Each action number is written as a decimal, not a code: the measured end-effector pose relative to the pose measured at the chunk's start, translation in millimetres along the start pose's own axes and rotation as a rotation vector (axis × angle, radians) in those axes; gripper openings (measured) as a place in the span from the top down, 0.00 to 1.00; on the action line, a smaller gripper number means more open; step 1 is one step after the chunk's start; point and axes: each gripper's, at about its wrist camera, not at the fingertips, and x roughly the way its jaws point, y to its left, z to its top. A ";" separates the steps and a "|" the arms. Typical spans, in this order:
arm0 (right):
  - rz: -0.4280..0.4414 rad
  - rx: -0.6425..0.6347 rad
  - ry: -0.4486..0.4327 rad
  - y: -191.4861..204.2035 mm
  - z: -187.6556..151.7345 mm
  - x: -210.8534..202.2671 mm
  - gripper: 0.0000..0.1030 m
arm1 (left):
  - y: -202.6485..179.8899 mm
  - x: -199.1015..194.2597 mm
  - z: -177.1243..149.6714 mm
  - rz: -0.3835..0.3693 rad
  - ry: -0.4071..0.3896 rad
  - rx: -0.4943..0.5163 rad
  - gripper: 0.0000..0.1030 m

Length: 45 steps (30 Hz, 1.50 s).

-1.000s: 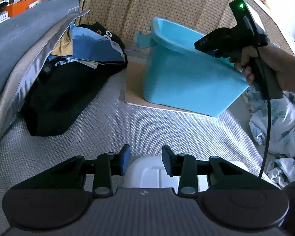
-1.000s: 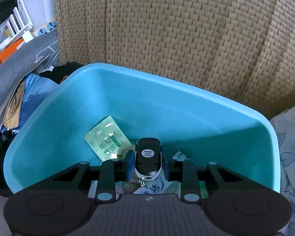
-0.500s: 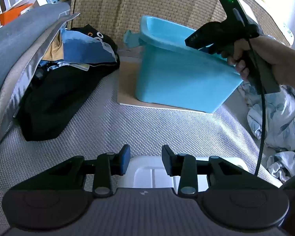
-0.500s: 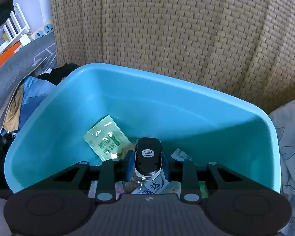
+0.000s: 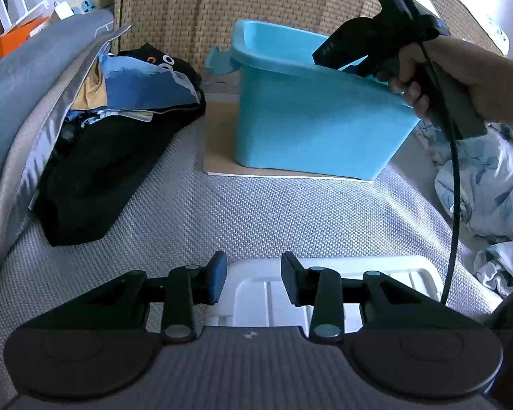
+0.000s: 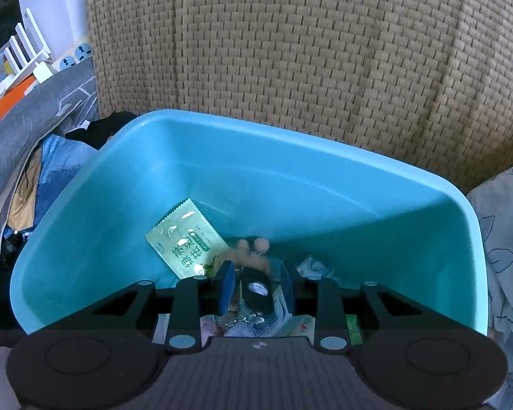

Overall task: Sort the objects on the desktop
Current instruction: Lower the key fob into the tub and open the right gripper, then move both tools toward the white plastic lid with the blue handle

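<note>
A turquoise plastic bin [image 6: 325,177] stands on a tan board against a woven backrest. My right gripper [image 6: 256,285] hangs over its near rim, open by a narrow gap. A black key fob [image 6: 256,294] and its tan charm [image 6: 253,253] are blurred just below the fingertips, free of both pads. On the bin floor lie a green tea sachet [image 6: 188,239] and other packets [image 6: 290,323]. My left gripper [image 5: 253,278] is open and empty above a white plastic box [image 5: 342,273]. The bin [image 5: 307,126] stands well beyond it.
A person's hand [image 5: 461,68] holds the right tool over the bin, its cable [image 5: 455,205] hanging down. Dark folded clothes [image 5: 113,157] and a grey cushion [image 5: 24,78] lie left. Floral bedding [image 5: 482,198] lies right. Grey woven mat [image 5: 239,218] spreads between.
The key fob, held upright between the right gripper's pads before, has dropped out of them toward the bin floor. The left view has rolled slightly; the right gripper stayed over the bin.
</note>
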 end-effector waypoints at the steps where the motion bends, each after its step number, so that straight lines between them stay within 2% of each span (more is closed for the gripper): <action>1: 0.003 0.003 -0.001 -0.5 -0.2 -0.2 0.68 | -1.3 -0.8 0.0 0.002 -0.001 0.005 0.62; 8: 0.021 0.016 -0.025 -3.5 -0.4 -11.3 0.68 | -6.7 -6.9 -1.6 0.011 -0.003 0.015 0.62; 21: 0.028 0.042 -0.141 -9.7 -3.3 -77.6 0.68 | -16.6 -29.8 -9.0 0.023 -0.038 0.038 0.62; 32: -0.038 0.022 -0.176 4.7 -40.8 -110.5 0.66 | -21.1 -52.8 -12.6 0.030 -0.081 0.054 0.62; 35: -0.047 0.016 -0.200 8.7 -48.3 -118.4 0.61 | -22.6 -56.7 -17.0 0.033 -0.090 0.076 0.53; 38: -0.063 0.042 -0.219 6.7 -61.4 -124.9 0.59 | -23.8 -59.2 -22.1 0.039 -0.097 0.116 0.53; 42: -0.059 0.096 -0.263 4.5 -79.1 -138.7 0.56 | -16.8 -62.4 -27.7 0.009 -0.097 0.091 0.53; 45: -0.082 0.082 -0.310 8.9 -88.3 -150.9 0.55 | -16.5 -61.3 -31.7 -0.012 -0.080 0.074 0.53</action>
